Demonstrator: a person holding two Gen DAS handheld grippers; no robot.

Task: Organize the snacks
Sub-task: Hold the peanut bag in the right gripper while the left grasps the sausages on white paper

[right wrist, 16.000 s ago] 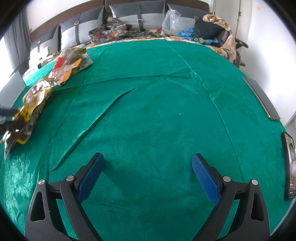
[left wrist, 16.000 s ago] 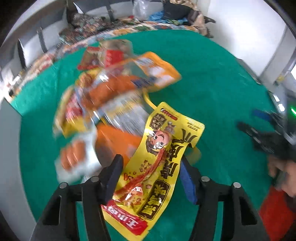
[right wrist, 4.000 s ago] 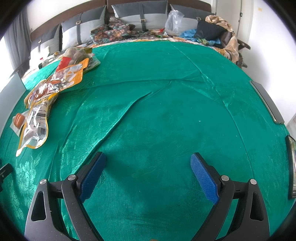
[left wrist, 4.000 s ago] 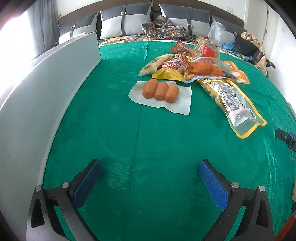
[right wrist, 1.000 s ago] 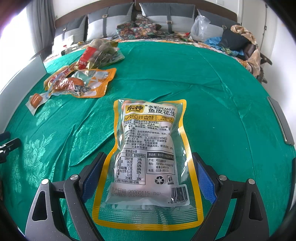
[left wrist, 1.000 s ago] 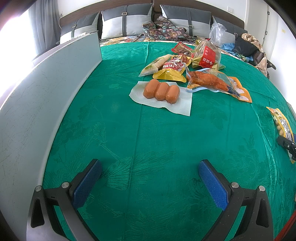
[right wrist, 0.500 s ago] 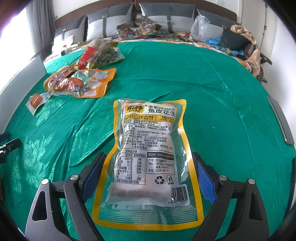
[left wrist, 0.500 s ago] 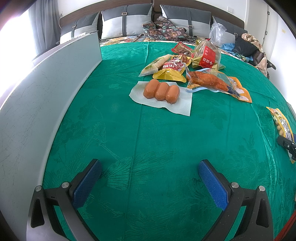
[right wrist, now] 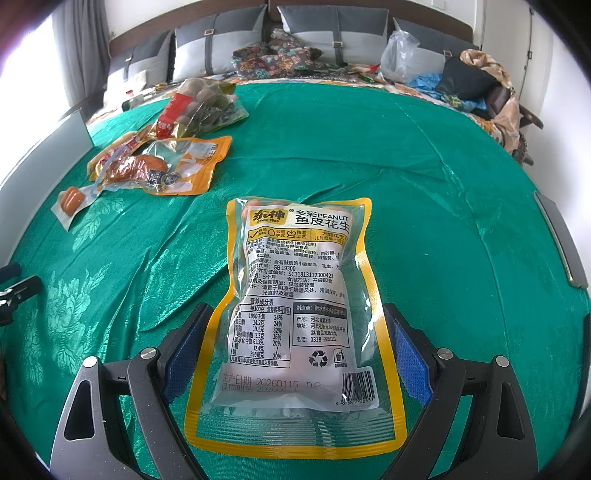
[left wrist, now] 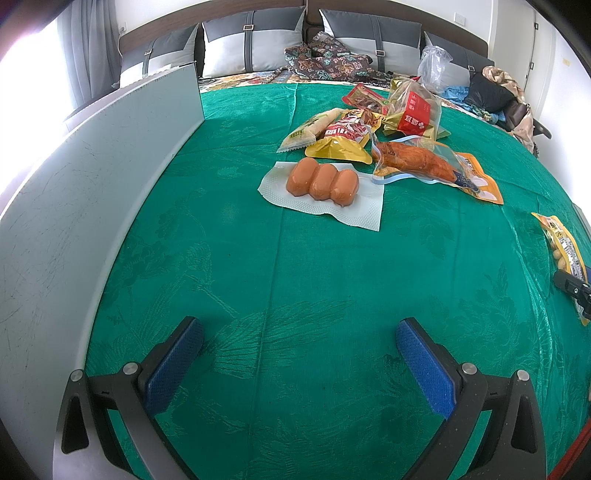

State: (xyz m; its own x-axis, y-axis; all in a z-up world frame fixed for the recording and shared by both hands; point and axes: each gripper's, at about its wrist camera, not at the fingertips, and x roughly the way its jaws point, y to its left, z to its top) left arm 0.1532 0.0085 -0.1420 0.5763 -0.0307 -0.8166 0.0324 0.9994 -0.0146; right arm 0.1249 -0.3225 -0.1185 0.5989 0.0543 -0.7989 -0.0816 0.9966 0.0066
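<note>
A bed covered by a green cloth [left wrist: 295, 280] is filling both views. Taking the peanut bag [right wrist: 295, 306] as the landmark: it is lying flat, label side up, on the cloth between the blue pads of the right tongs [right wrist: 291, 354]. Those tongs are standing wide, and the pads are sitting just beside the bag's yellow border; whether they are touching it is hard to make out, and the bag is resting on the cloth rather than being lifted. Beyond the bag and to its right, the cloth is lying bare up to the pillows [right wrist: 332, 33] and the bed's edge. To the bag's upper left, the other snacks are lying in a loose pile [right wrist: 162, 155].

In the left wrist view, the left tongs [left wrist: 299, 365] are standing open with only bare cloth between the pads. The peanut bag [left wrist: 565, 251] is showing as a sliver cut off by the right edge. Far left of it, a grey board [left wrist: 85, 206] is standing upright along the cloth's edge. Between board and bag, a sausage pack [left wrist: 323, 184] is lying nearest the tongs, with a wide stretch of open cloth in front of it. The packs behind it are overlapping, so their full outlines are hidden.
</note>
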